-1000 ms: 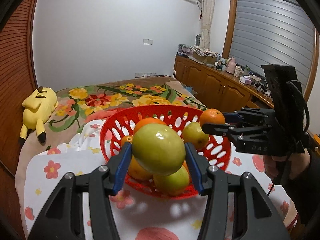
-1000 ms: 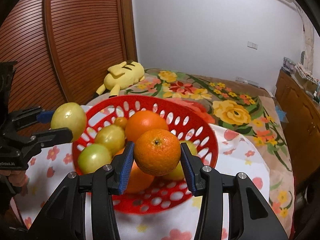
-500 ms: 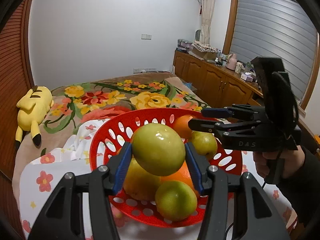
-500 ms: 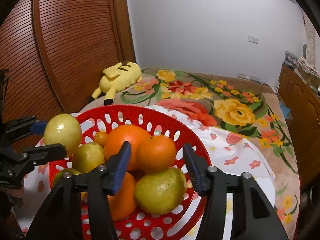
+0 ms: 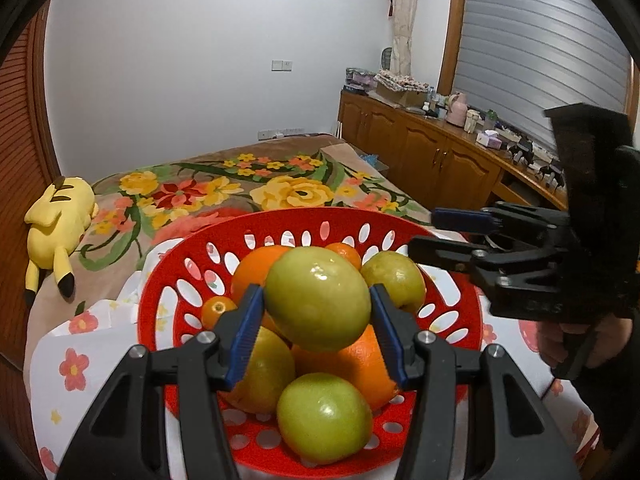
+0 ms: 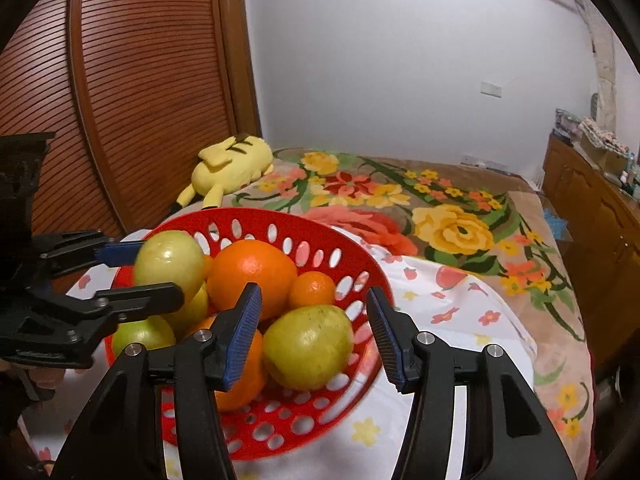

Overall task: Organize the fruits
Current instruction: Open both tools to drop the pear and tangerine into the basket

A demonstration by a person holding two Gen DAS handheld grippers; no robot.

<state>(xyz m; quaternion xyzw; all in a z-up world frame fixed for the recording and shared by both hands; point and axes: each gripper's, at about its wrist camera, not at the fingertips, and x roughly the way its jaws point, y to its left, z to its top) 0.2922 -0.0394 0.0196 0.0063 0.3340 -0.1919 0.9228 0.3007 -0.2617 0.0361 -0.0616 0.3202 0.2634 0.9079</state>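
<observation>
A red perforated basket holds oranges and green-yellow fruits in a pile. My left gripper is shut on a green-yellow fruit and holds it just above the pile. The right wrist view shows that gripper at the left with the same fruit over the basket's left side. My right gripper is open at the basket's near right rim, its pads touching nothing. A small orange lies in the basket just beyond it, and a green fruit lies below its fingers. In the left wrist view it is empty.
The basket stands on a white flowered cloth spread over a floral bedspread. A yellow plush toy lies at the bed's far left. Wooden cabinets line the right wall, a slatted wooden door the left. A hand holds the right gripper.
The right gripper opened and let the small orange go into the basket, then drew back a little. The left gripper carried its green-yellow fruit in over the middle of the basket.
</observation>
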